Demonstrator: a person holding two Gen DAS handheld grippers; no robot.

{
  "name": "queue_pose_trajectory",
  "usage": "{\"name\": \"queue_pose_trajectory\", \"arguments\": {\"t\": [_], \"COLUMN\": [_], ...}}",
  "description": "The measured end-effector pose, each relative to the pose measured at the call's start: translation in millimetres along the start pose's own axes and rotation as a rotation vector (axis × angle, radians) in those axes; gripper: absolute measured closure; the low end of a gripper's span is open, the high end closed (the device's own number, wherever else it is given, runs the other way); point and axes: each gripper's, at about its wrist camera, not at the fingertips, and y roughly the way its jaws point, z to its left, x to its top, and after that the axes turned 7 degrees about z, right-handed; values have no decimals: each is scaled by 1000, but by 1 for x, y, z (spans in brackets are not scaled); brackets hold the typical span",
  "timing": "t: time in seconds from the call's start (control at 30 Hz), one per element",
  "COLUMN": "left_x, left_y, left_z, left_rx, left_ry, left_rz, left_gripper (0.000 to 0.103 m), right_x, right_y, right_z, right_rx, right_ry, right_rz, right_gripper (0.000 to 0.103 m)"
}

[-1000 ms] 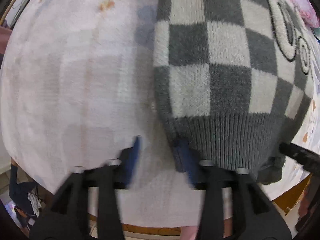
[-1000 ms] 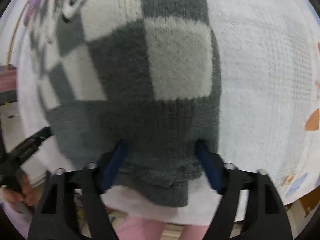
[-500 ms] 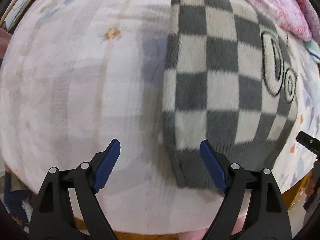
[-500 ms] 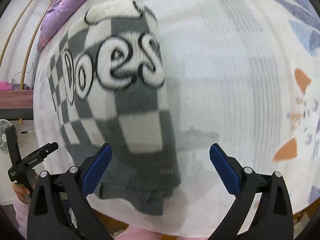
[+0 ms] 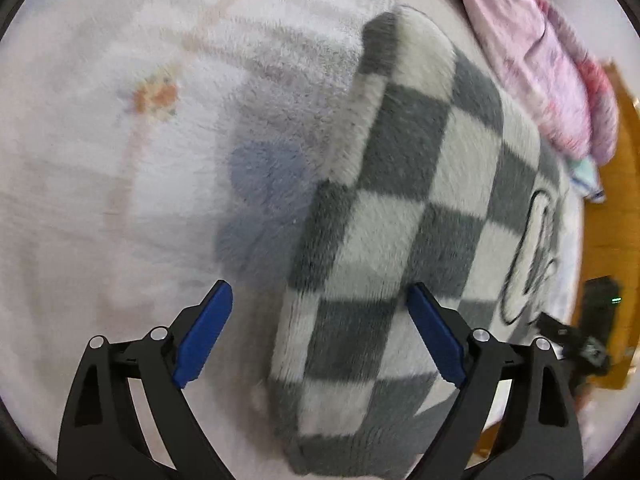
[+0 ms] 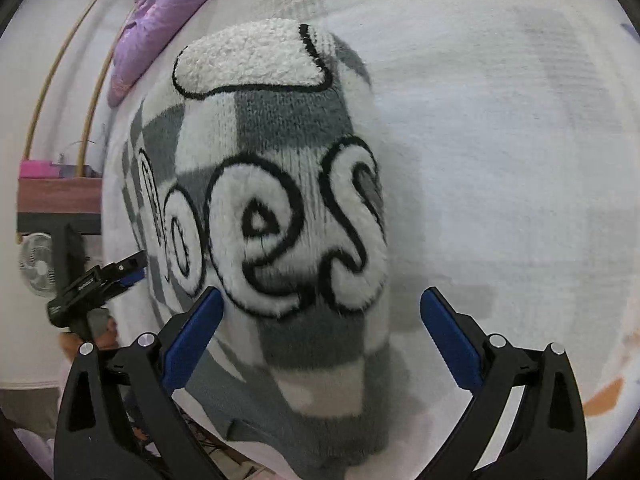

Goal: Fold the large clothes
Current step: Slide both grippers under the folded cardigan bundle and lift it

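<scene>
Both grippers have released the sweater [image 5: 392, 240] hem and drawn back; jaws have just been opening, now wide and empty.
Sweater lies folded on the bed [image 5: 120, 200]. Before the next fold, set left gripper [image 5: 320, 336] and right gripper [image 6: 320, 340] at matching corners, gripping all layers.

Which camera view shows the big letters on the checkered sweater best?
The right wrist view: the letters on the checkered sweater face it, sharp and readable. The left wrist view shows only blurred black outlines at the sweater's far right edge.
</scene>
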Motion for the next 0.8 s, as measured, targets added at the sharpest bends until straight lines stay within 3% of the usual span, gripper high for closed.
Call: {"name": "queue_pose_trajectory", "arguments": {"t": [0.2, 0.3, 0.4, 0.43, 0.5, 0.6, 0.63, 0.7, 0.77, 0.8], "left_x": [0, -3, -8, -8, -14, -14, -14, -20, -27, -30], "left_y": [22, 31, 52, 63, 73, 77, 75, 66, 53, 46], "left_z": [38, 45, 35, 26, 4, -9, -12, -30, -46, -51], "left_rx": [-297, -416, -555, -560, -490, -411, -376, -222, -109, -84], "left_ry": [-87, -62, -5, 19, 128, 137, 117, 147, 200, 199], "left_rz": [65, 98, 235, 279, 346, 372, 343, 261, 173, 143], "left_gripper": [8, 5, 5, 5, 5, 5, 6, 12, 25, 31], "right_x": [8, 10, 14, 17, 17, 2, -10, -30, -29, -28], "right_y": [7, 10, 18, 24, 28, 34, 43, 52, 47, 37], "right_z": [-31, -42, -42, -40, -40, -31, -18, 18, 17, 11], "right_rx": [169, 244, 325, 356, 366, 330, 243, -29, -47, -29], "right_ry": [30, 22, -31, -30, -28, -87, -169, -381, -272, -211], "right_rz": [67, 71, 74, 99, 115, 152, 191, 155, 109, 69], "right_gripper": [8, 7, 6, 6, 6, 6, 6, 6, 7, 15]}}
